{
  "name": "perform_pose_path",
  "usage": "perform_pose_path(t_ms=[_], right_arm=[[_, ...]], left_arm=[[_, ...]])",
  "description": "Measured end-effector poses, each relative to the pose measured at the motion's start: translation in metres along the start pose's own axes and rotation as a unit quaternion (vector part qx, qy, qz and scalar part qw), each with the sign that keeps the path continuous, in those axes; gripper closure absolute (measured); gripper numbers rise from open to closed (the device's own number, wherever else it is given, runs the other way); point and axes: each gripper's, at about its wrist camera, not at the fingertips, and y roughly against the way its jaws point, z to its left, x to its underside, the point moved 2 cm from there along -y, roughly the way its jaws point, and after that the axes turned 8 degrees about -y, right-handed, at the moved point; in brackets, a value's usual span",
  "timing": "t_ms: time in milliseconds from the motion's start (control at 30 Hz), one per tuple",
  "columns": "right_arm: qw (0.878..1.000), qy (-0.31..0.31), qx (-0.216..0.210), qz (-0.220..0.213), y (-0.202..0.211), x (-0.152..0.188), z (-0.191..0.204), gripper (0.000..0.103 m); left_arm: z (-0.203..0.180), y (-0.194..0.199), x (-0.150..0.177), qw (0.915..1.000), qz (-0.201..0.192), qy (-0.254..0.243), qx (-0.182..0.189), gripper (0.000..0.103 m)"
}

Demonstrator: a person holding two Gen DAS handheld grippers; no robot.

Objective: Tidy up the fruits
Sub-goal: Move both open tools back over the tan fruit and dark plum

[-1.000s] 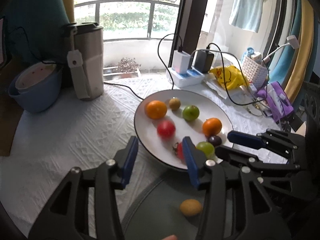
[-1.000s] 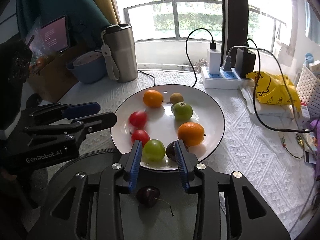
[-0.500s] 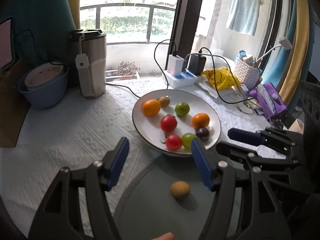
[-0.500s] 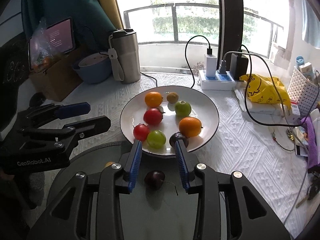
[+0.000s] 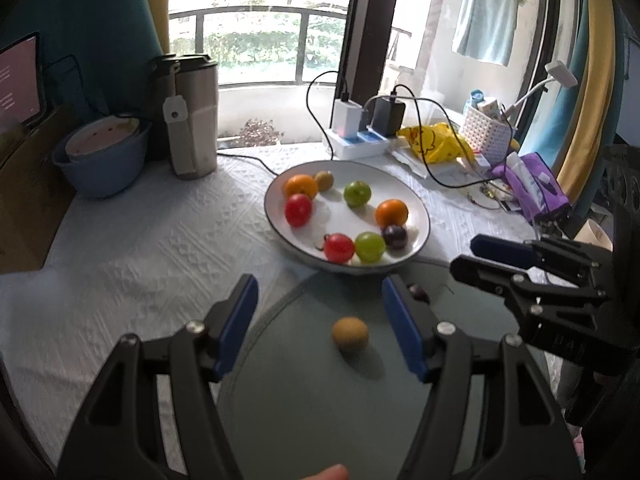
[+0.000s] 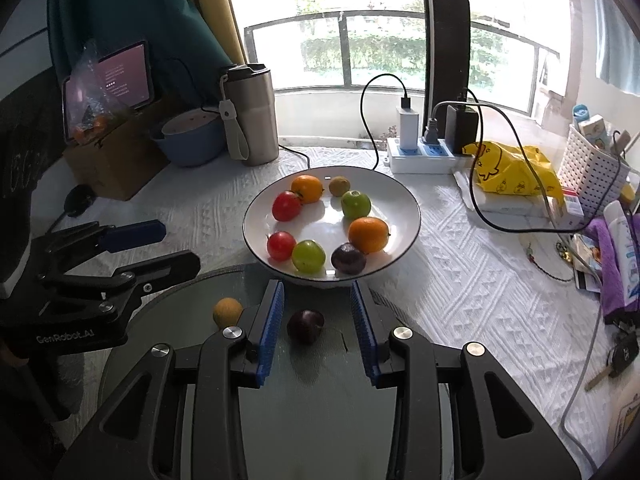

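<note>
Between my right gripper's (image 6: pixel 318 322) parted jaws sits the plum (image 6: pixel 305 326); my left gripper (image 5: pixel 320 322), pulled back, spreads wider around the kiwi (image 5: pixel 350 334).

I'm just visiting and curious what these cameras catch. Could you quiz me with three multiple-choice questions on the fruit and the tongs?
1. Where is the dark plum off the white plate?
A. on the grey mat between the right tongs' blue pads
B. in the blue bowl
C. beside the power strip

2. How many fruits lie on the white plate?
A. five
B. eight
C. ten

3. The left tongs are:
A. shut on a tomato
B. open, holding nothing
C. out of view

Answers: 1 A, it sits untouched between the pads; 2 B, eight counted; 3 B, the pads stand wide around the loose kiwi.
</note>
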Motion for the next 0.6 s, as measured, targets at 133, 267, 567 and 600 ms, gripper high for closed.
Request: perform_pose_path(t_ms=[133,267,567,600], right_arm=[[1.0,-0.004,0.001,0.002,0.004,0.008,-0.003,0.055],[1.0,-0.006,-0.002,0.003,0.009,0.016,-0.005,0.05],[1.0,-0.02,0.0,0.008,0.012,0.031,-0.018,0.049],[1.0,-0.022,0.0,0.009,0.011,0.032,-0.02,0.049]], left_arm=[[-0.005,0.004,0.009,1.0,0.003,0.005,-0.002,0.037],[-0.012,0.006,0.019,0.9999,0.009,0.007,0.0,0.037],[-0.031,-0.004,0.036,0.9995,0.032,0.001,0.006,0.036],[-0.032,-0.006,0.036,0.9994,0.035,0.0,0.006,0.036]])
